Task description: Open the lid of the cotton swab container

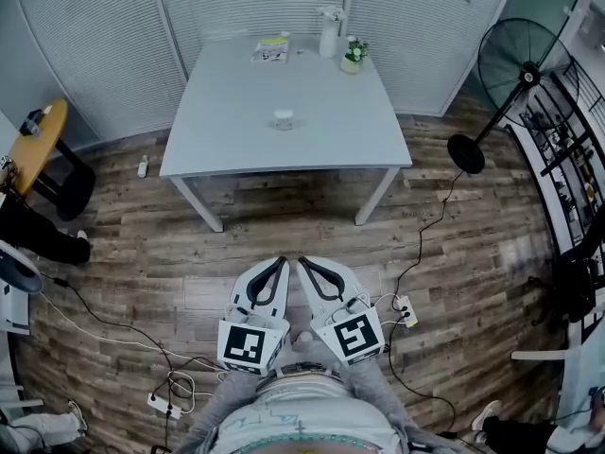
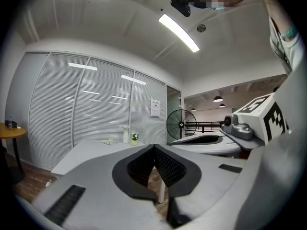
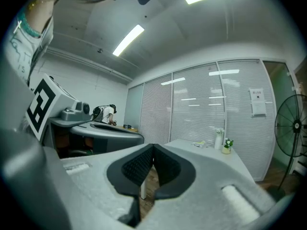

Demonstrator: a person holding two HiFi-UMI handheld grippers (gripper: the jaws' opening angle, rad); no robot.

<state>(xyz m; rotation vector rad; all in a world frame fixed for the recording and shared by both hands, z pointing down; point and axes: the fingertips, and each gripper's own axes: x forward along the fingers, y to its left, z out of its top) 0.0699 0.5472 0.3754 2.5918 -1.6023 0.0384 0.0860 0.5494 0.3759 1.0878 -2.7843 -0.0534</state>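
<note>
A small round clear cotton swab container [image 1: 283, 119] with a white lid stands near the middle of the pale grey table [image 1: 236, 112], far ahead of me. My left gripper [image 1: 282, 263] and right gripper [image 1: 303, 263] are held close to my body over the wooden floor, tips nearly together, well short of the table. Both are shut with nothing between their jaws. In the left gripper view the left gripper [image 2: 154, 147] has its tips meeting, and in the right gripper view the right gripper [image 3: 153, 146] does too. The container is too small to make out in the gripper views.
At the table's far edge are a yellow packet [image 1: 271, 48], a white spray bottle [image 1: 329, 34] and a small potted plant [image 1: 354, 56]. A black standing fan [image 1: 501, 83] is at the right, a round wooden side table [image 1: 43, 140] at the left. Cables and power strips [image 1: 163, 406] lie on the floor.
</note>
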